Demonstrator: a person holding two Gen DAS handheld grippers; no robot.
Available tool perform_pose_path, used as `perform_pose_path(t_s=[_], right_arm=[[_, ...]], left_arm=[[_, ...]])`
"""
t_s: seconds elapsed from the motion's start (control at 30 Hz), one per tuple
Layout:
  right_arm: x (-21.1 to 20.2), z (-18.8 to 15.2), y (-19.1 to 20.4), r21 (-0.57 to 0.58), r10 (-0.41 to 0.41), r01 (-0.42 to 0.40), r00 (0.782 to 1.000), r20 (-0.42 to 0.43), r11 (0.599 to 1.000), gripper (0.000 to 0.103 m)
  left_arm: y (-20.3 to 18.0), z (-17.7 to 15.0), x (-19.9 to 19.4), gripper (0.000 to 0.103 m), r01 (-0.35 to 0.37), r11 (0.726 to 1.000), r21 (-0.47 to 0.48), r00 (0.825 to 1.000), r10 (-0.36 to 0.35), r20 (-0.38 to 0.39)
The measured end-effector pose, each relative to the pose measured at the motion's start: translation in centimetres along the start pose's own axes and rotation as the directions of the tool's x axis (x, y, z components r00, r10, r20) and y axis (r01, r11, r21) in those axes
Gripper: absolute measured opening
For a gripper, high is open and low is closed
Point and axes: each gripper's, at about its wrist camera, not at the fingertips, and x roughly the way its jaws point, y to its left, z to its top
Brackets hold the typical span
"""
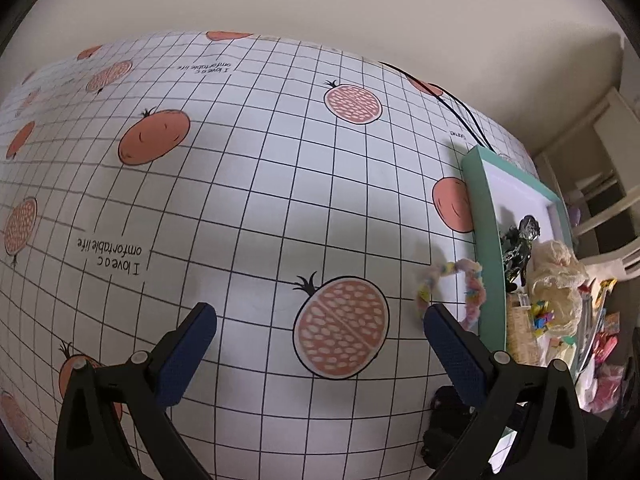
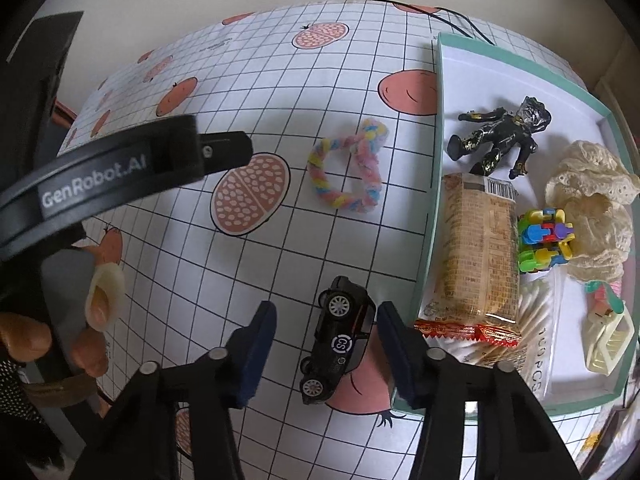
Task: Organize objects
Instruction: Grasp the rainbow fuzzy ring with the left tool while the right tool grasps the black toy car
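In the left wrist view, the left gripper (image 1: 320, 328) hangs over a grid-patterned tablecloth (image 1: 248, 184) printed with pomegranates, its two blue-padded jaws spread wide with nothing between them. A printed pomegranate half lies between the fingertips in the lower centre of the frame. Just above the right fingertip, a pastel twisted-chenille ring (image 1: 452, 284) lies on the cloth, right beside the mint-green wall of an open box (image 1: 486, 240) at the right edge. Inside the box a black figurine (image 1: 520, 240) and a cream lace cloth (image 1: 556, 276) show, with small colourful items below them too blurred to name. A dark object at the lower right, behind the right finger, cannot be made out.

In the right wrist view, the right gripper (image 2: 326, 340) is spread open around a black toy car (image 2: 338, 340), which lies on its side on the cloth at the lower centre, wheels facing the camera; the right pad sits just beside the car, the left pad apart from it. The chenille ring (image 2: 346, 170) lies above, centre frame. The box (image 2: 436, 128) fills the right side and holds the figurine (image 2: 500, 140), a tan wrapped snack pack (image 2: 480, 248), a cluster of coloured plastic blocks (image 2: 546, 240), the lace cloth (image 2: 592, 208), a red-orange sachet (image 2: 468, 332) and a cream hair claw (image 2: 608, 340). At the left, a hand (image 2: 80, 320) grips the other black tool, marked GenRobot.AI.
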Motion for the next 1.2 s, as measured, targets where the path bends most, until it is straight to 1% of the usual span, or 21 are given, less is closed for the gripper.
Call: perform_pose_path(t_s=[0.23, 0.33, 0.47, 0.53, 0.9, 0.97, 1.0, 1.1, 1.2], right_arm=[[0.0, 0.2, -0.4, -0.008, 0.009, -0.009, 1.0, -0.01, 1.0, 0.049], [0.2, 0.3, -0.6, -0.007, 0.009, -0.009, 1.0, -0.022, 1.0, 0.042], [0.3, 0.6, -0.8, 0.0, 0.005, -0.005, 1.0, -0.029, 1.0, 0.036], [0.5, 0.6, -0.9, 0.003, 0.003, -0.002, 0.999, -0.033, 1.0, 0.031], [-0.5, 0.3, -2.0, 0.018, 0.023, -0.023, 1.0, -0.002, 1.0, 0.03], [-0.6, 0.7, -2.3, 0.025, 0.026, -0.027, 1.0, 0.005, 0.999, 0.03], [-0.7, 0.7, -2.4, 0.028, 0.028, -0.028, 1.0, 0.008, 0.999, 0.03], [-0.8, 0.4, -2.2, 0.034, 0.044, -0.045, 0.999, 0.016, 0.998, 0.03], [-0.8, 0.3, -2.2, 0.036, 0.056, -0.057, 0.998, 0.023, 0.998, 0.03]], left_arm=[[-0.5, -0.6, 0.4, 0.103, 0.004, 1.0, 0.025, 1.0, -0.004, -0.001], [-1.0, -0.7, 0.5, 0.103, 0.008, 0.999, 0.051, 1.0, -0.009, 0.006], [-1.8, -0.7, 1.0, 0.103, 0.017, 0.997, 0.08, 1.0, -0.018, 0.007], [-2.1, -0.7, 1.3, 0.102, 0.025, 0.996, 0.088, 1.0, -0.025, 0.006], [-3.4, -0.1, 2.4, 0.101, 0.034, 0.993, 0.109, 0.999, -0.035, 0.004], [-3.7, 0.0, 2.6, 0.086, 0.032, 0.993, 0.116, 0.999, -0.032, 0.005], [-3.9, 0.0, 2.8, 0.075, 0.027, 0.993, 0.118, 1.0, -0.027, 0.0], [-4.4, 0.0, 3.2, 0.074, 0.002, 0.99, 0.139, 1.0, -0.002, 0.004], [-5.0, -0.1, 3.4, 0.074, 0.002, 0.988, 0.153, 1.0, -0.003, 0.006]])
